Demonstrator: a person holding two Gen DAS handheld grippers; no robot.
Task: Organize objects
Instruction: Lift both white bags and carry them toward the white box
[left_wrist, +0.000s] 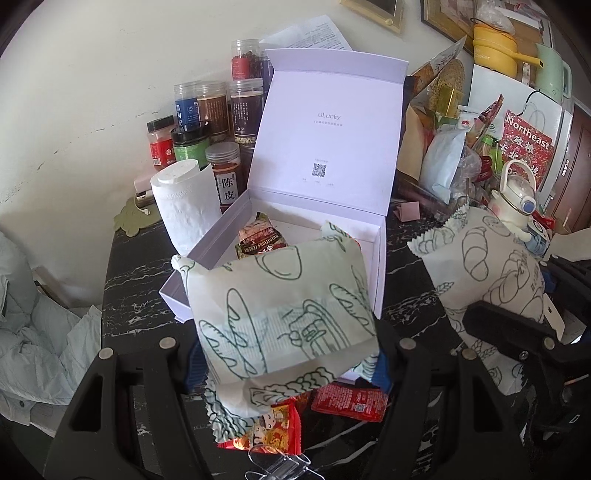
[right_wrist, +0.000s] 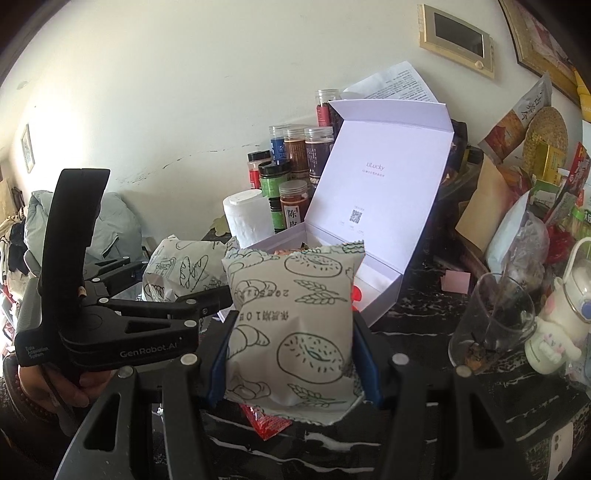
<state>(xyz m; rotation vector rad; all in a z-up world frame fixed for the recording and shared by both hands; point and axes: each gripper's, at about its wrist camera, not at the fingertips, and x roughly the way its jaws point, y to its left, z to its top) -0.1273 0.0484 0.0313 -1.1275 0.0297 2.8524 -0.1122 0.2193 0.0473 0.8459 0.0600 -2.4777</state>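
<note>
Jars (left_wrist: 218, 122), paper roll (left_wrist: 181, 206) behind open box (left_wrist: 321, 147), left gripper (left_wrist: 288, 354), right gripper (right_wrist: 291, 332) each pinching bread packet (left_wrist: 284, 314).

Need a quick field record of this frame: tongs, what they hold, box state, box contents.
left tongs: shut on a pale bread-print packet
right tongs: shut on a second bread-print packet
white box: lid open, upright, on the dark marble table
box contents: one brown-green snack pack
beside box: paper roll, jars
</note>
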